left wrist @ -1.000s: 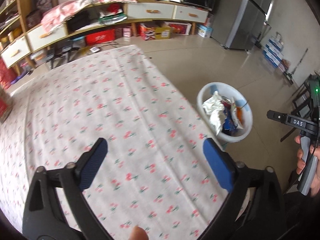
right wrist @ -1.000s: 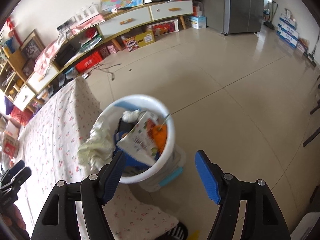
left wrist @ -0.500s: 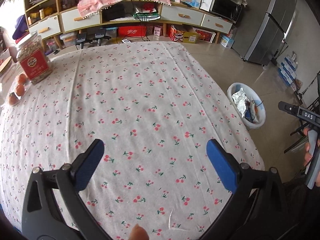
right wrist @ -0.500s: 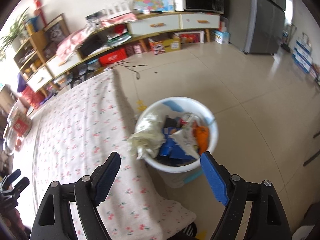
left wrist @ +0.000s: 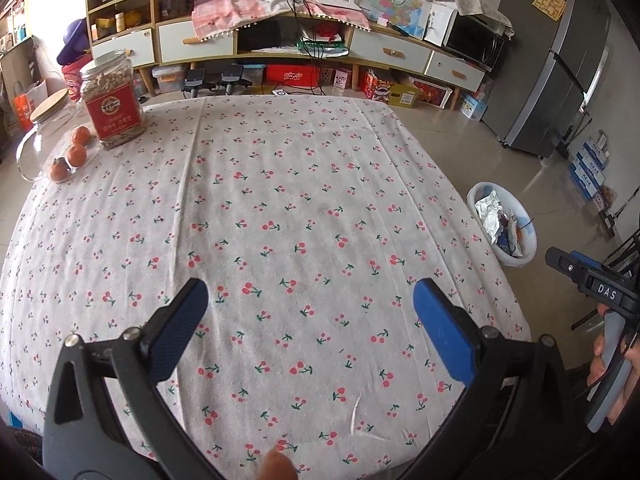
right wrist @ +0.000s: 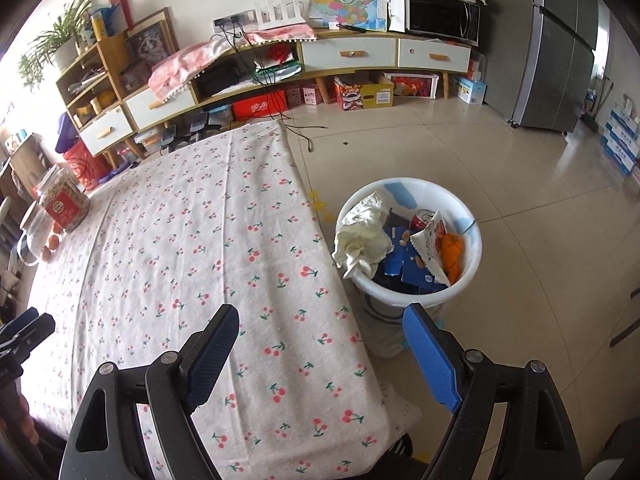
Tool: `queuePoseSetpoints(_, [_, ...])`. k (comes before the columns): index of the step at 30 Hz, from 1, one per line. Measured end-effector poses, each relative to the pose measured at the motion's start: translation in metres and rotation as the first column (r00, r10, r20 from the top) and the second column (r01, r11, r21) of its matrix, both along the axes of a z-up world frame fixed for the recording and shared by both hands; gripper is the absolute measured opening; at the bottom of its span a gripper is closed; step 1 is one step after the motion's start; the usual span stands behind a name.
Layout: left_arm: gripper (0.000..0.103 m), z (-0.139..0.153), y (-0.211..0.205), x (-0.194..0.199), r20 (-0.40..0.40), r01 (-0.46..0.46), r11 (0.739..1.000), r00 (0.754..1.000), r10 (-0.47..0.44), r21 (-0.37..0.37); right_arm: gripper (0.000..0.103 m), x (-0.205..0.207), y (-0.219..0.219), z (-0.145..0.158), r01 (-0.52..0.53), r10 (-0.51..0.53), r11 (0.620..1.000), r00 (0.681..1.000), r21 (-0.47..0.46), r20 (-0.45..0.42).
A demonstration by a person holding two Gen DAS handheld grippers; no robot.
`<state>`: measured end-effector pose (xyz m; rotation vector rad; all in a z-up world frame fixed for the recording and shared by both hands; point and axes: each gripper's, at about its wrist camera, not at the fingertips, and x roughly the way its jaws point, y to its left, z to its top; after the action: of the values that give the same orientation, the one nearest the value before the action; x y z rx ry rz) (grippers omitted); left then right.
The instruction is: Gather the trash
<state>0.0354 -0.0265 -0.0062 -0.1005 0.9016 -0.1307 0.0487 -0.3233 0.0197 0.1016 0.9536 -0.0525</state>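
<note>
A white trash bin (right wrist: 474,264) stands on the floor by the table's right edge. It holds crumpled white paper (right wrist: 362,236), a snack wrapper (right wrist: 430,246), blue scraps, a red can and something orange. It is small at the right of the left wrist view, as the bin (left wrist: 530,240). My right gripper (right wrist: 322,312) hovers over the table's near right corner, short of the bin. Its jaws are opening and nothing is between them. My left gripper (left wrist: 310,286) stands open over the cherry-print tablecloth (left wrist: 280,200), holding nothing.
A red-label jar (left wrist: 112,100), a glass jar with a wooden lid (left wrist: 50,106) and oranges (left wrist: 76,154) sit at the table's far left. A hand (left wrist: 608,356) grips the right tool's handle. Low cabinets, boxes and a fridge line the far wall.
Both views swung left from the bin toward the table. The left view now takes in the jars and oranges. The right jaws spread wider, and the bin slid from between them to the right.
</note>
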Motion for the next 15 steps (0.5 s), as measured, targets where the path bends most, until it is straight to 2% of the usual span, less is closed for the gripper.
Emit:
queuePoseSetpoints(5, [0.102, -0.006, -0.007, -0.009, 0.000, 0.009, 0.999, 1.000, -0.009, 0.049, 0.087, -0.014, 0.019, -0.012, -0.020, 0.020, 0.999, 1.000, -0.035, 0.003])
queuePoseSetpoints(9, [0.102, -0.009, -0.008, -0.011, -0.012, 0.010, 0.999, 1.000, -0.010, 0.044, 0.087, -0.019, 0.035, -0.020, -0.053, 0.053, 0.995, 0.999, -0.089, 0.002])
queuePoseSetpoints(15, [0.102, -0.006, -0.009, -0.018, 0.003, 0.002, 0.999, 1.000, -0.002, 0.048, 0.087, -0.026, 0.042, -0.022, -0.054, 0.057, 0.991, 0.998, -0.119, 0.022])
